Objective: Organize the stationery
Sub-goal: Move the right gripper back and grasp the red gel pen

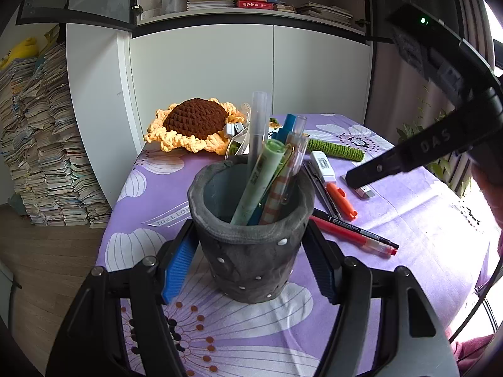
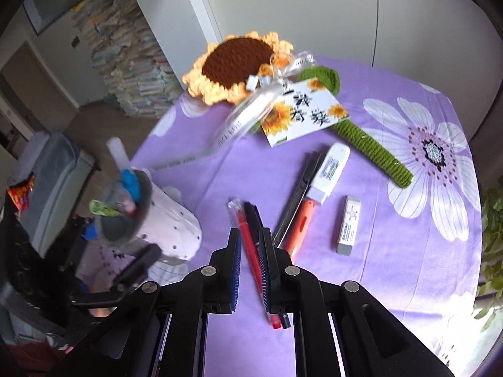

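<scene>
A dark grey pen holder (image 1: 251,232) with several pens in it stands on the purple flowered tablecloth (image 1: 408,251). My left gripper (image 1: 251,245) has its blue pads on both sides of the holder and is shut on it. The holder also shows in the right wrist view (image 2: 147,223). My right gripper (image 2: 250,245) is open above a red pen (image 2: 251,251) and a black pen (image 2: 256,216) lying side by side; both lie between its pads. The red pen (image 1: 352,232) and the black pen (image 1: 355,227) also show in the left wrist view, as does the right gripper's body (image 1: 408,157).
On the cloth lie an orange marker (image 2: 300,223), a black folded item (image 2: 298,194), a white correction tape (image 2: 330,169), an eraser (image 2: 347,224) and a crocheted sunflower (image 2: 239,62) with a card (image 2: 301,113). A cabinet (image 1: 204,62) stands behind the table; paper stacks (image 1: 41,141) stand to the left.
</scene>
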